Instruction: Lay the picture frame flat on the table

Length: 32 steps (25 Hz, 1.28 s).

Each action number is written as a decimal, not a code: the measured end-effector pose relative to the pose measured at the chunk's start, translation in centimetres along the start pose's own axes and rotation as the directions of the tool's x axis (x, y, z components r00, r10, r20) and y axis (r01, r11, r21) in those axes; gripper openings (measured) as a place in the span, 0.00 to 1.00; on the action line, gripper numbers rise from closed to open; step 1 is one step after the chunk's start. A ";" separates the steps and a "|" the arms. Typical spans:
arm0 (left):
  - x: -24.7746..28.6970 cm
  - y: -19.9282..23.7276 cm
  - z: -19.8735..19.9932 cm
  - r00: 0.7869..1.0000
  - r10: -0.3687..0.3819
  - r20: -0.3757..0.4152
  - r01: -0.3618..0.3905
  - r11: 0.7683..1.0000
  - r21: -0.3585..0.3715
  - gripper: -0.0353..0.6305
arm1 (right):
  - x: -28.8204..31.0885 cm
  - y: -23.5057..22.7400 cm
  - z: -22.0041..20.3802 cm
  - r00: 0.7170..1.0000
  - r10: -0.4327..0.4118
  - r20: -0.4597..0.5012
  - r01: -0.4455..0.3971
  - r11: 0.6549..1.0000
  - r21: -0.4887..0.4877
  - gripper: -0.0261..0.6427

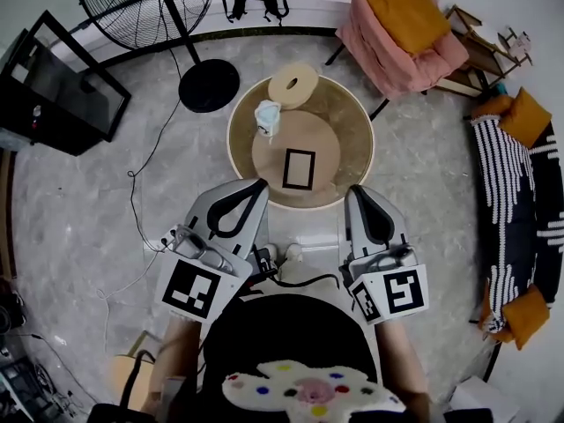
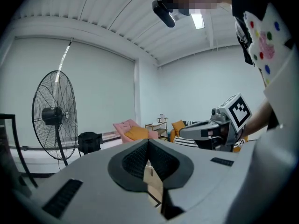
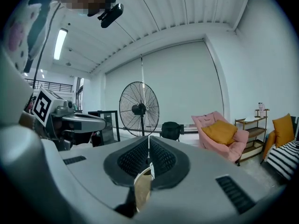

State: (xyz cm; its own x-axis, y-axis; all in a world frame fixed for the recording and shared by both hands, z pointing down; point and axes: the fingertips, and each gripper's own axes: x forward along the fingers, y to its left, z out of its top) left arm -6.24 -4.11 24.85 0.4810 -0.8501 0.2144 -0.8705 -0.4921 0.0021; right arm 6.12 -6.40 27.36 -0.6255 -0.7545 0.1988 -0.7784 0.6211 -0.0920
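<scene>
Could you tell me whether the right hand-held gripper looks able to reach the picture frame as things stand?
Probably yes: the picture frame lies flat on the round table just ahead of the right hand-held gripper, with nothing between them, though its shut jaws would need opening.

The frame (image 1: 299, 167) lies flat mid-worktop (image 1: 359, 122), with bare surface on its near, left and right sides. The left hand-held gripper (image 1: 261, 183) and right hand-held gripper (image 1: 359, 189), jaws together, flank that near approach. Behind the frame to the left stands a small white-and-blue thing (image 1: 267, 118), and a ring (image 1: 293, 85) sits on the far rim. The fan base (image 1: 208, 85) and armchair (image 1: 401, 33) crowd the far side
</scene>
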 end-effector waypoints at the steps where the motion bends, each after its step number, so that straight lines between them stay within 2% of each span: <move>1: 0.0 0.0 0.0 1.000 0.001 0.002 -0.001 1.000 -0.002 0.08 | 0.0 0.1 0.0 1.000 0.002 -0.002 -0.002 1.000 -0.003 0.09; 32: 0.3 0.1 -0.7 1.000 -0.006 -0.007 0.006 1.000 -0.005 0.08 | 0.3 0.8 0.3 1.000 0.018 -0.001 -0.018 0.999 -0.029 0.09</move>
State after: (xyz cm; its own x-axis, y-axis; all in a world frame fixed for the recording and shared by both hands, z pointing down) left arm -6.29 -4.29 25.59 0.4852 -0.8461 0.2207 -0.8684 -0.4958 0.0085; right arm 5.33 -6.20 27.05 -0.6394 -0.7431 0.1976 -0.7651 0.6404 -0.0672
